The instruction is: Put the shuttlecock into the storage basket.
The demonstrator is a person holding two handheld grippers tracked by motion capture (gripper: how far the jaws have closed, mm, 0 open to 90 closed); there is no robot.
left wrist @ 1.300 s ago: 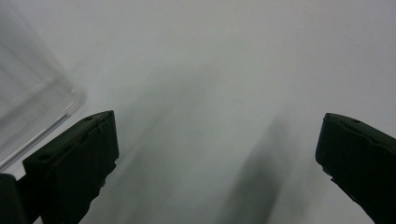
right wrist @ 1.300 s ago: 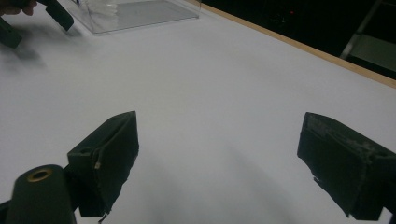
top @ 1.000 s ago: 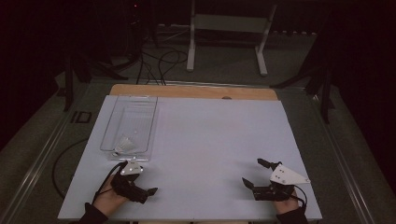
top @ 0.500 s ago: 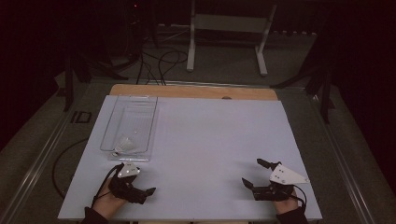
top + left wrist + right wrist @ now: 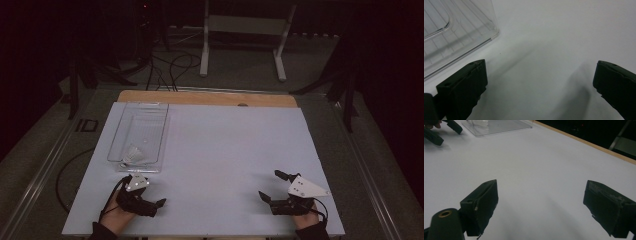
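A clear plastic tray (image 5: 161, 131) lies at the left of the white table, with a small white object (image 5: 132, 154) in its near end. My left gripper (image 5: 145, 192) rests just below the tray's near edge, jaws wide open and empty. In the left gripper view the left gripper (image 5: 539, 82) points at bare table, with the tray's corner (image 5: 461, 32) at upper left. My right gripper (image 5: 270, 184) sits at the near right, open and empty. The right gripper view has the right gripper (image 5: 544, 202) over bare table and the tray (image 5: 504, 125) far off.
The white tabletop (image 5: 235, 145) has a wooden strip (image 5: 205, 98) along its far edge. Cables (image 5: 170, 65) and a metal stand (image 5: 245, 30) lie on the dark floor beyond. The other hand's gripper (image 5: 439, 132) appears at the right gripper view's top left.
My left gripper has drawn back slightly from the tray toward the near edge. The right gripper has hardly moved.
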